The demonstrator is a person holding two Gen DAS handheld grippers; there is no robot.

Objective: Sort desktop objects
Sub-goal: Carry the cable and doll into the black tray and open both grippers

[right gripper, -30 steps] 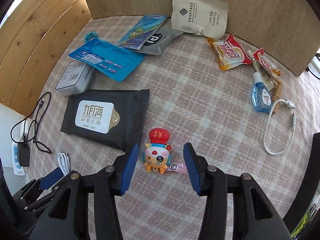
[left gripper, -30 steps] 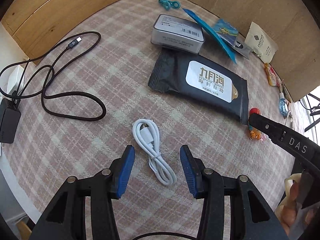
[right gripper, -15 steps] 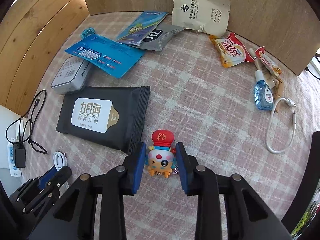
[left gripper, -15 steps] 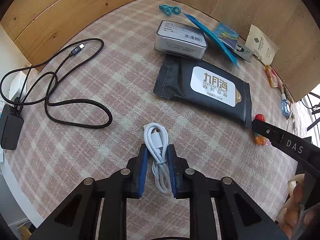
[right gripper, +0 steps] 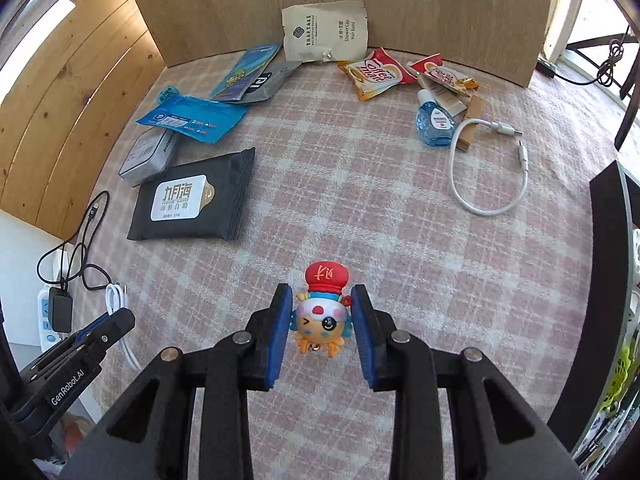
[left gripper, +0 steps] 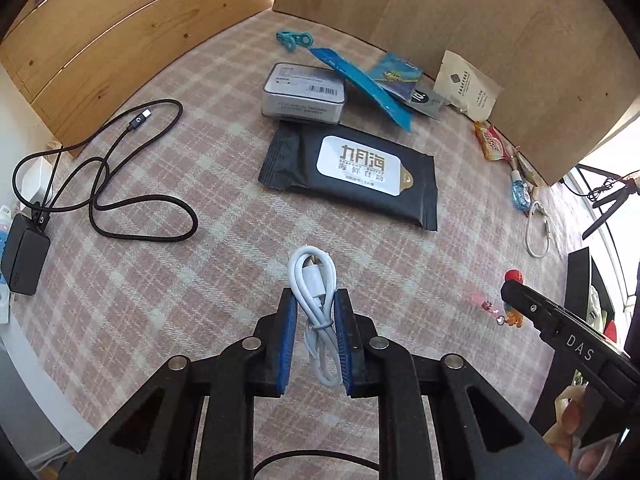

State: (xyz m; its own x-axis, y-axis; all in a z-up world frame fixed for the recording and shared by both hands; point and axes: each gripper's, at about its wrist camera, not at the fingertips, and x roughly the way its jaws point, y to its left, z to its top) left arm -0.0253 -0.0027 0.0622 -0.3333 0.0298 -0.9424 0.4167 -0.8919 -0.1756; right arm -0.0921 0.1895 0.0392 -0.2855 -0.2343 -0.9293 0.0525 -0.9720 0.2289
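Holding one item in each gripper, both hands appear to be in the carry step of sorting, pick-ups done and placement still ahead. Left gripper (left gripper: pixel 316 336): blue pads pinch the bundled white cable (left gripper: pixel 316 300) at its tied waist, loop end sticking out forward past the fingertips, tail hanging back between the arms; the bundle looks clear of the checked cloth on the worktop (left gripper: pixel 160 300), though lift is hard to judge through the fisheye. Right gripper (right gripper: pixel 322 328): jaws pressed onto both sides of the cartoon figurine (right gripper: pixel 322 316), red hat pointing forward, face up toward the camera, feet back toward the palm. Next move, as I judge it, calls for carrying each item to a like group and lowering it before letting go. Candidate spots farther out: the loose white cable (right gripper: pixel 480 184) lying in an open curve on the right, just beside the blue bottle (right gripper: pixel 434 124); the black cable (left gripper: pixel 120 184) sprawled on the left, running to a black charger (left gripper: pixel 24 256). Mid-distance, the black wipes pack (left gripper: pixel 352 176) lies flat, the grey box (left gripper: pixel 304 92) just behind it. Far edge against the wooden boards (right gripper: pixel 380 8): blue sachets, a paper sachet (right gripper: pixel 324 32), coffee sachets. No obvious group for the figurine; destination cannot be told.
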